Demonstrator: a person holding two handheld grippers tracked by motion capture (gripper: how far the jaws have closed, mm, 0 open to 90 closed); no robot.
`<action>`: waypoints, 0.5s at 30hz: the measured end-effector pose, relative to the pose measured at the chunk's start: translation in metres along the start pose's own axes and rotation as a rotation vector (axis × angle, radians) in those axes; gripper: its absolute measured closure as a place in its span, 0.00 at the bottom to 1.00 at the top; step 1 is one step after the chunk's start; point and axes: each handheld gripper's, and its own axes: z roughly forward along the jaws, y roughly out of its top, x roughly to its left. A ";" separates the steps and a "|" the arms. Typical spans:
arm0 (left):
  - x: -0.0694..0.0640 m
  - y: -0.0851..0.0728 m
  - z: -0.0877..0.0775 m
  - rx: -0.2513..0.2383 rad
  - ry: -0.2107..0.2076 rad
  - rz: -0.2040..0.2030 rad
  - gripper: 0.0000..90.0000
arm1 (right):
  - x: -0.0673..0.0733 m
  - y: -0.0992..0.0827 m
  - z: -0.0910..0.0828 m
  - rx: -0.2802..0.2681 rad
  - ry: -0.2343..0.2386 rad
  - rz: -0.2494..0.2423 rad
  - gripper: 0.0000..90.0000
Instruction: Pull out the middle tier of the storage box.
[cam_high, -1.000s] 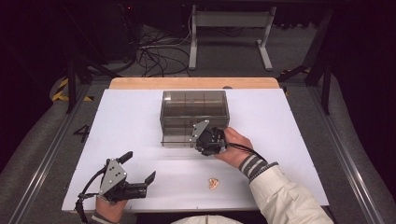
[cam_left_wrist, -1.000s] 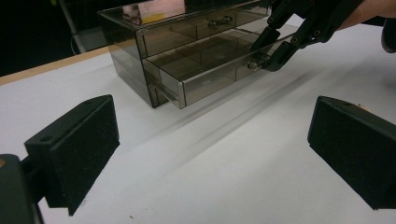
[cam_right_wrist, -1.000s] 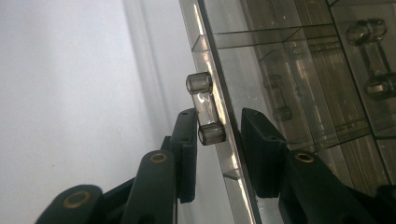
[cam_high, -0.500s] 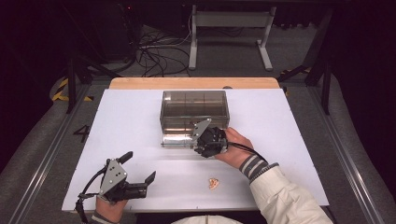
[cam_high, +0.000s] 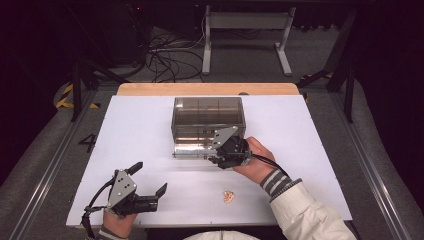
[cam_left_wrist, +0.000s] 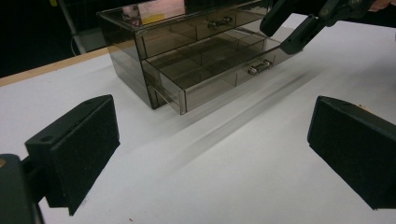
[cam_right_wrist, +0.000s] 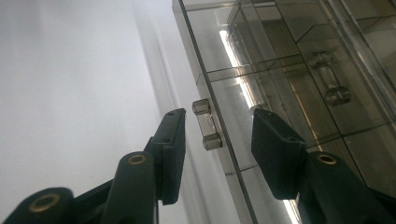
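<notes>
Small pale object (cam_high: 228, 196) near table edge: too small to identify.

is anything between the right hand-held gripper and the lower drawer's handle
Nothing visible. The right hand-held gripper is open with its jaws either side of the lower drawer's handle, not closed on it. The drawer is pulled partly out.

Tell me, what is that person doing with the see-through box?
A person holds a gripper in each hand. The right gripper is at the lower drawer of a smoky clear drawer box, its open jaws either side of the drawer's little handle. That drawer sticks out partway. The left gripper waits open near the table's front edge, holding nothing. A small tan object lies nearby.
</notes>
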 end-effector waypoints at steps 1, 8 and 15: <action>0.000 0.000 0.000 0.000 0.000 0.000 0.03 | 0.000 -0.001 -0.002 -0.006 -0.002 0.003 0.62; 0.000 0.000 -0.001 0.002 0.002 -0.001 0.03 | 0.006 -0.006 -0.017 -0.044 -0.023 0.023 0.61; -0.001 0.000 -0.001 0.001 0.003 0.002 0.03 | 0.011 -0.013 -0.032 -0.093 -0.036 0.040 0.60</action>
